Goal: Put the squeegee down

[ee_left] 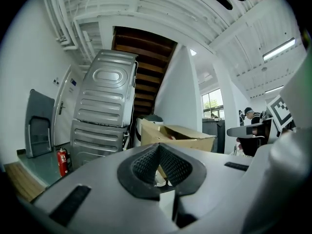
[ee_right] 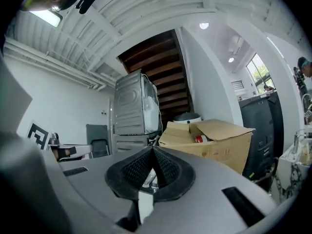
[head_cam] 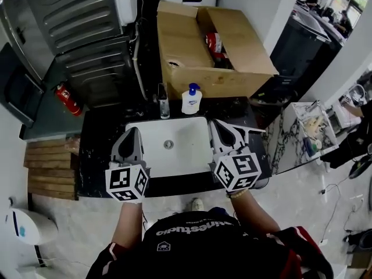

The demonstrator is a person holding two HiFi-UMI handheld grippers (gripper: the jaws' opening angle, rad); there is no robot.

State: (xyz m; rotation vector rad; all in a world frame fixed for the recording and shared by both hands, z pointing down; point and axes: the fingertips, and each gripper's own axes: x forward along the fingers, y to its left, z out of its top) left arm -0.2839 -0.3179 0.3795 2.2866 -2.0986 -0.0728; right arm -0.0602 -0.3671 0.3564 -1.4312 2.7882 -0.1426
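Observation:
In the head view, a pale T-shaped squeegee (head_cam: 250, 131) lies on the black countertop (head_cam: 102, 135), right of the white sink (head_cam: 152, 150). My right gripper (head_cam: 214, 123) hovers over the sink's right edge, close beside the squeegee and apart from it. It is shut with nothing between its pads (ee_right: 163, 165). My left gripper (head_cam: 133, 131) hangs over the sink's left edge. Its ribbed pads (ee_left: 146, 162) meet at the tip and hold nothing. Both grippers point level toward the back wall. Neither gripper view shows the squeegee.
A faucet (head_cam: 163, 102) and a white soap dispenser with a blue pump (head_cam: 191, 99) stand behind the sink. An open cardboard box (head_cam: 203, 45) sits further back, beside stacked grey machines (head_cam: 87, 34). A red fire extinguisher (head_cam: 68, 99) and wooden pallets (head_cam: 51, 167) are at the left.

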